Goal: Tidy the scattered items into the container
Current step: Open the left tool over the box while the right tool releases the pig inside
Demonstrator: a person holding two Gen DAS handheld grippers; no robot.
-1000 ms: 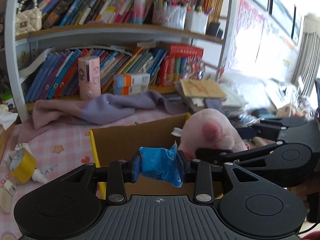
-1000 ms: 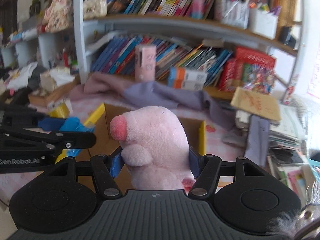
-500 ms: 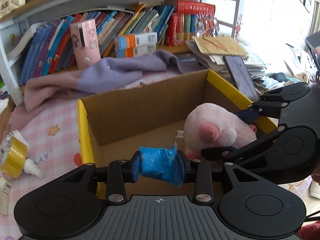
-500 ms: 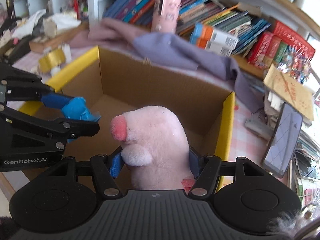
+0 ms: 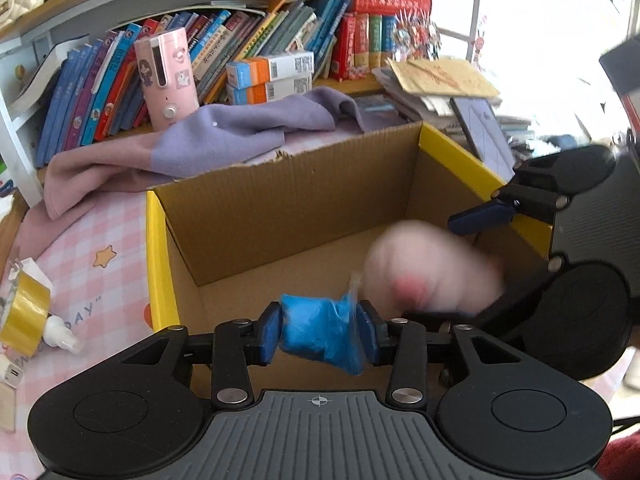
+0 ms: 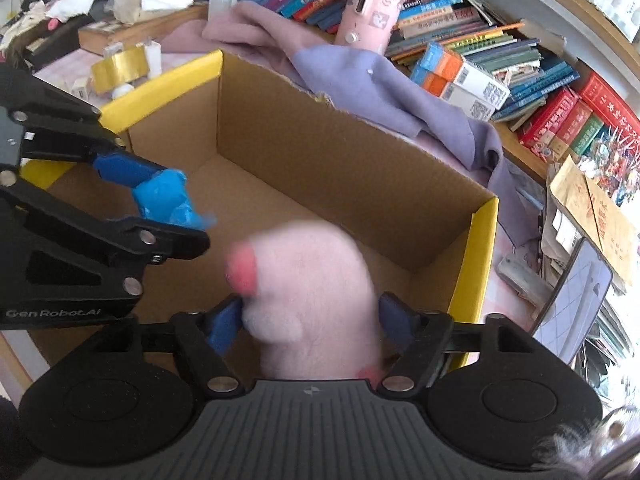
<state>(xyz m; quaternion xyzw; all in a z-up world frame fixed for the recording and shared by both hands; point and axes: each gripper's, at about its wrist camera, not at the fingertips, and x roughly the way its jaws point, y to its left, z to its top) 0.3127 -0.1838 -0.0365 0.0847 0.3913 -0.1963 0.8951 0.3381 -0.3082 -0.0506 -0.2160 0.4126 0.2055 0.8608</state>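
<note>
An open cardboard box with yellow rims lies below both grippers. My left gripper hangs over the box's near side. Its jaws are opening, but the blue pads still touch a crumpled blue packet between them. In the right wrist view the same packet sticks out between the left fingers at the left. My right gripper is over the box with its jaws opening wide. A pink plush toy with a red snout sits blurred between them, with a gap at the right pad. The plush looks blurred from the left too.
A yellow tape roll and a white bottle lie on the pink checked cloth left of the box. Behind it are a purple cloth, a pink device and shelves of books. A dark tablet leans at the right.
Both grippers have come down from above the box rim to over its inside. The right jaws have spread and the plush has gone blurred between them. The left jaws are slightly wider.
</note>
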